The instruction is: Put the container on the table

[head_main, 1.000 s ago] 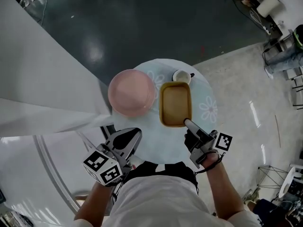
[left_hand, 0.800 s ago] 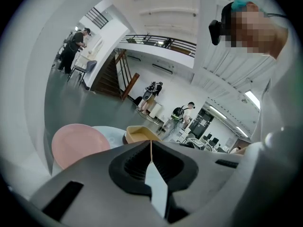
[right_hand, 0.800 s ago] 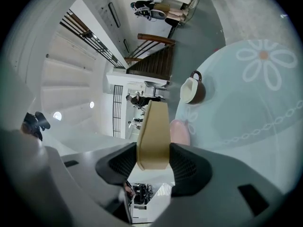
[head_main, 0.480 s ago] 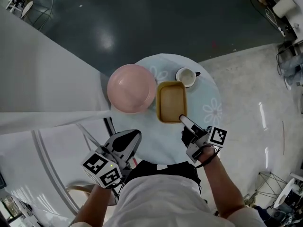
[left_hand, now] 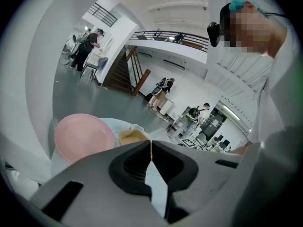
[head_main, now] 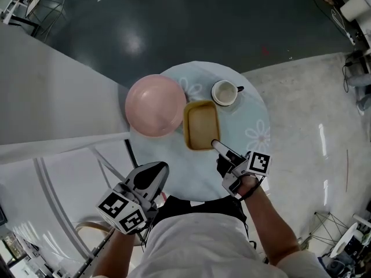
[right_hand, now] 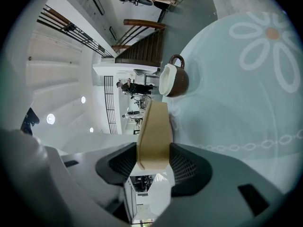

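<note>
A tan rectangular container (head_main: 201,125) is over the round table (head_main: 255,117), between a pink bowl (head_main: 152,105) and a mug (head_main: 225,92). My right gripper (head_main: 215,145) is shut on the container's near wall (right_hand: 154,131), which fills the gap between its pads. Whether the container's base touches the cloth I cannot tell. My left gripper (head_main: 149,179) hangs off the table's near-left edge, jaws shut and empty (left_hand: 150,148). Beyond its tips lie the pink bowl (left_hand: 83,136) and the container (left_hand: 131,136).
The brown and white mug (right_hand: 173,81) stands just beyond the container. The pale blue cloth with white flowers (right_hand: 255,56) spreads to the right. A white slanted panel (head_main: 52,109) runs along the table's left. People stand far off in the hall.
My right gripper has come down with the container, which now looks smaller and nearer the cloth. The left gripper has sunk a little by the table's edge.
</note>
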`<state>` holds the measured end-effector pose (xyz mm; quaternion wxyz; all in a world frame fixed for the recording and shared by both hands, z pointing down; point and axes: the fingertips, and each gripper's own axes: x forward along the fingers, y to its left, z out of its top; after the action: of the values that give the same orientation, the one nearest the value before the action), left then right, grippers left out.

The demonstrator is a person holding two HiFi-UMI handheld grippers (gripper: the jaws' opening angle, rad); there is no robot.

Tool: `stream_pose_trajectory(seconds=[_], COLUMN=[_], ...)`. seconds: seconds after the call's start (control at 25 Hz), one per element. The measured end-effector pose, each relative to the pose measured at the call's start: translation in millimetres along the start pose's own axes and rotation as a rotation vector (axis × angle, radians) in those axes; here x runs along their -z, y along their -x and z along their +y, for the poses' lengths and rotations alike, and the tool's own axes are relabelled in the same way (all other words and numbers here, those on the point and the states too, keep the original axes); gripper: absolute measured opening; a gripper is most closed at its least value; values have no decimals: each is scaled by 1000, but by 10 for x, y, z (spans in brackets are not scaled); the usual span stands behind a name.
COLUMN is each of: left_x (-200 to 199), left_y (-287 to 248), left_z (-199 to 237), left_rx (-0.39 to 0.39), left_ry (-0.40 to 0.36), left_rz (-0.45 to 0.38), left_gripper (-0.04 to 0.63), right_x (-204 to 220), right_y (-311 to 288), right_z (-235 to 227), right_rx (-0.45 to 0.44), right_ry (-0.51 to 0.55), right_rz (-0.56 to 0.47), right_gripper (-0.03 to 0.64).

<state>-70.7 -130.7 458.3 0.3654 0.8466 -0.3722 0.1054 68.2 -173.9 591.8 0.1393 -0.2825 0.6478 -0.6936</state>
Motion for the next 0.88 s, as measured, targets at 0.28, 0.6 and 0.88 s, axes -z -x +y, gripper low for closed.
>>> stream_pose_trajectory(seconds=[0.28, 0.6, 0.88], left_x=[101, 149, 150], left_y=[-97, -214, -226], left_z=[-10, 22, 25], left_rx=[-12, -16, -22], left_ry=[20, 34, 38], left_rz=[21, 41, 48], left_gripper=[30, 29, 29], right_x=[-29, -33, -77], right_y=[2, -45, -85], right_z=[-214, -439, -499], right_rx=[24, 56, 66], right_ry=[-17, -51, -48], right_rz=[24, 41, 42], right_gripper=[229, 229, 230])
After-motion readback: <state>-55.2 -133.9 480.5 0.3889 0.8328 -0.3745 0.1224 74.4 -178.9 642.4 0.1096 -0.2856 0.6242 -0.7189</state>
